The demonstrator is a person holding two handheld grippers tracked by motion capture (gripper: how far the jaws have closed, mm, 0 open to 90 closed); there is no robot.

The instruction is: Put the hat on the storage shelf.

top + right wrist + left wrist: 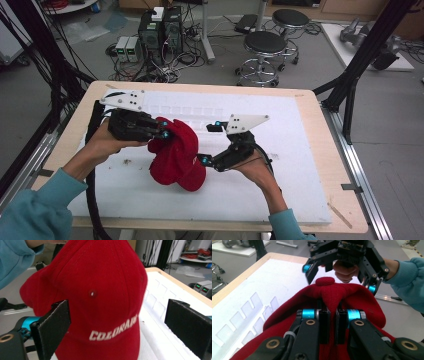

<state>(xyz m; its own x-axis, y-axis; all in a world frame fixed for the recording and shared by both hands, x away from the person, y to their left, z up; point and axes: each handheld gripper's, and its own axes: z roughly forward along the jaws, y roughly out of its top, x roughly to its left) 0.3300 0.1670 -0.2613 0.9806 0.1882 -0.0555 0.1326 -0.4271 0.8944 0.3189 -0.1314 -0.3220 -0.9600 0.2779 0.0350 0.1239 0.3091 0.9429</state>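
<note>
Above the white worktop [300,165], a red cap [176,155] hangs in the air, lifted clear of the surface rather than lying on it. The left hand-held gripper [164,129] has its jaws pressed together on a fold of the cap's cloth; in the left gripper view the fabric bunches up between the two black pads [324,322], just short of the button on the crown. That pinch carries the whole weight, so the cap droops down and to the right from the grip, its front panel turned toward the other hand.

The right hand-held gripper [211,142] stands spread — its two jaws sit wide apart on either side of the cap in the right gripper view, touching nothing as far as can be seen. My reading is that the left holds the cap up so that the right can take a second hold on it.

Much stays uncertain. The brim cannot be made out with confidence — the high view gives a rumpled red mass. The white lettering [113,328] on the front is blurred. The person's sleeve [12,260] is cut off at the frame edge, and the pale outlined shapes on the worktop beyond the cap are too faint to identify.
</note>
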